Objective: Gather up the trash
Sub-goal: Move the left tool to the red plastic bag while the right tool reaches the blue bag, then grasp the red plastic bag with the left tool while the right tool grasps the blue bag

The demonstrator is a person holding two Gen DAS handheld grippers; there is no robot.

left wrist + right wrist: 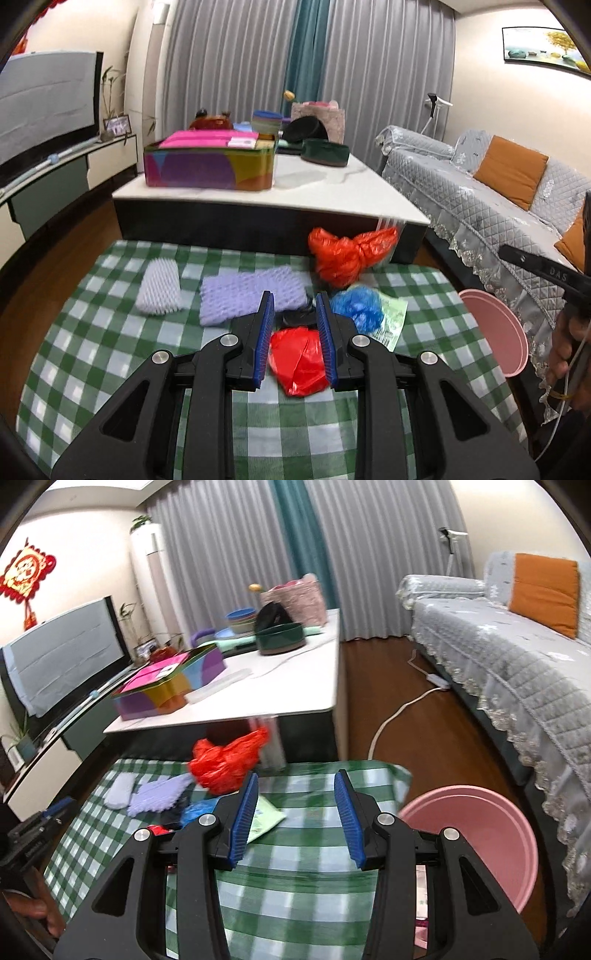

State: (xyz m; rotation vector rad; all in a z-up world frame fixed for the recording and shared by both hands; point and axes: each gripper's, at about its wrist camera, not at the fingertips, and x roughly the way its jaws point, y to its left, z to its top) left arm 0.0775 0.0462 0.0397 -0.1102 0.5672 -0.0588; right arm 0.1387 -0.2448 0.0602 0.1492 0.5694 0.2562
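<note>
Trash lies on a green checked cloth [110, 332]. My left gripper [295, 302] is open, its blue pads on either side of a small red plastic bag [299, 362] lying on the cloth. Beyond it lie a dark scrap [295, 317], a blue plastic bag [360, 308], a green paper packet [391, 317], a purple foam net [251, 295], a white foam net [159, 286] and a big red bag [343, 254]. My right gripper [297, 786] is open and empty over the cloth [295, 886], left of a pink basin [480, 834].
A white-topped coffee table [332, 192] stands behind the cloth with a colourful tin [210, 166] and bowls on it. A grey-covered sofa [498, 192] runs along the right. A TV stand [55, 166] is on the left. A white cable [399, 709] crosses the wooden floor.
</note>
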